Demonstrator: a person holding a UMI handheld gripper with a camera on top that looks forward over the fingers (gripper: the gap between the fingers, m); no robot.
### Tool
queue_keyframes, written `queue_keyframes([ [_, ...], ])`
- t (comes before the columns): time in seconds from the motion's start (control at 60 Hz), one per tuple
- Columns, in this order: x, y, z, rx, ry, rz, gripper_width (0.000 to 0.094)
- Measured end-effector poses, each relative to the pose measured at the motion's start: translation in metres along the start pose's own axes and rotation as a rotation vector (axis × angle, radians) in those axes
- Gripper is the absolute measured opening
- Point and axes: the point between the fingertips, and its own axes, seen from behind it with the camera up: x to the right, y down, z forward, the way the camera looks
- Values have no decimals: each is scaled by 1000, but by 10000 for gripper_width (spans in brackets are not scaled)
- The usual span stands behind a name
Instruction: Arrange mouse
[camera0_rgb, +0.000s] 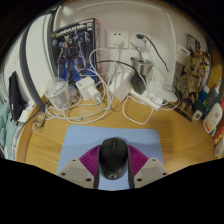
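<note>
A black computer mouse (113, 156) sits between my two fingers, its front pointing away from me. The magenta pads (88, 161) touch it on both sides, so my gripper (113, 166) is shut on the mouse. Under and just ahead of the mouse lies a light blue mouse mat (110, 135) on the wooden table (50, 145). The rear of the mouse is hidden below the fingers.
Beyond the mat lies a tangle of white cables and chargers (95, 95) with a power strip (143, 85). A box with a robot picture (75, 50) leans on the wall. Bottles and a figurine (195, 85) stand at the right.
</note>
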Motion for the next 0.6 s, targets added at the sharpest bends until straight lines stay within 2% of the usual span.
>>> queue_keyframes([
  [0.083,1,1,-1,-10,-9,14,494],
  [0.15,11,4,-6,-23,32,10,702],
  [0.2,20,1,-15,-17,66,-2,832],
  [0.217,23,-1,-19,-12,75,-4,847],
  [0.4,16,-59,-93,89,19,55,855],
  [0.6,13,-154,-223,281,1,58,840],
])
